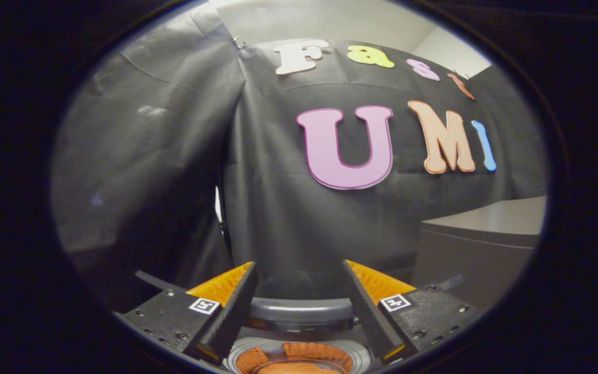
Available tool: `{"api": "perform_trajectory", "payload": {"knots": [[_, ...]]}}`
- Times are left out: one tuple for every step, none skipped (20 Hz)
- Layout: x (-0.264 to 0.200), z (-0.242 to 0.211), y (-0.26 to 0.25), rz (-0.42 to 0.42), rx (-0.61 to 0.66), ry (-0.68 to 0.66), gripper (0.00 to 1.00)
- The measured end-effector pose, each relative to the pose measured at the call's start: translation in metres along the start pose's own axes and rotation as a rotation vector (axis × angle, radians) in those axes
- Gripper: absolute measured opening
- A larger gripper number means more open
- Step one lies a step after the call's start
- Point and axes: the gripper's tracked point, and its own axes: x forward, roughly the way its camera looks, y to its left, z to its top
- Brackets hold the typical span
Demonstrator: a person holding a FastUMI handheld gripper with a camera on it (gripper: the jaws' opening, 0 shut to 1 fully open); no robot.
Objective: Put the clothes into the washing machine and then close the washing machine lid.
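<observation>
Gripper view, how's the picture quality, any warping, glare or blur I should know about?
Gripper view: strong fisheye bending, so the grey cabinet and the cloth wall bow outward; soft sheen on the wall's folds; dim light low down; the open gripper is sharp, while the washing machine opening beneath its fingers is slightly soft.

We see the tool [299, 291] at the bottom centre of the frame, its two fingers [236, 306] spread apart with nothing held between them. Below and between them lies the washing machine [299, 311], its grey rim curving across and an orange perforated drum [294, 358] showing at the very bottom. The black cloth wall [174, 182] hangs beyond. A grey cabinet [480, 244] stands at lower right.
</observation>
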Motion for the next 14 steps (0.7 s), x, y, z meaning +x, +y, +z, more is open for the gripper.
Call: {"api": "perform_trajectory", "payload": {"knots": [[-0.008, -0.008, -0.004, -0.009, 0.013, 0.014, 0.97], [-0.007, -0.013, -0.006, -0.004, 0.040, 0.014, 0.97], [-0.009, -0.013, -0.009, -0.004, 0.067, 0.010, 0.97], [-0.010, -0.014, -0.011, -0.004, 0.087, 0.012, 0.97], [-0.011, -0.013, -0.012, -0.003, 0.100, 0.021, 0.97], [-0.013, -0.013, -0.014, -0.004, 0.103, 0.021, 0.96], [-0.017, -0.010, -0.015, -0.001, 0.102, 0.022, 0.96], [-0.019, -0.008, -0.017, -0.003, 0.100, 0.018, 0.96], [-0.024, -0.004, -0.020, -0.002, 0.099, 0.015, 0.96], [-0.028, 0.000, -0.022, -0.001, 0.104, 0.017, 0.96], [-0.034, 0.002, -0.024, -0.001, 0.108, 0.015, 0.96], [-0.038, 0.006, -0.025, 0.002, 0.110, 0.016, 0.96], [-0.045, 0.011, -0.027, 0.004, 0.106, 0.015, 0.96], [-0.053, 0.015, -0.029, 0.004, 0.099, 0.014, 0.96]]}}
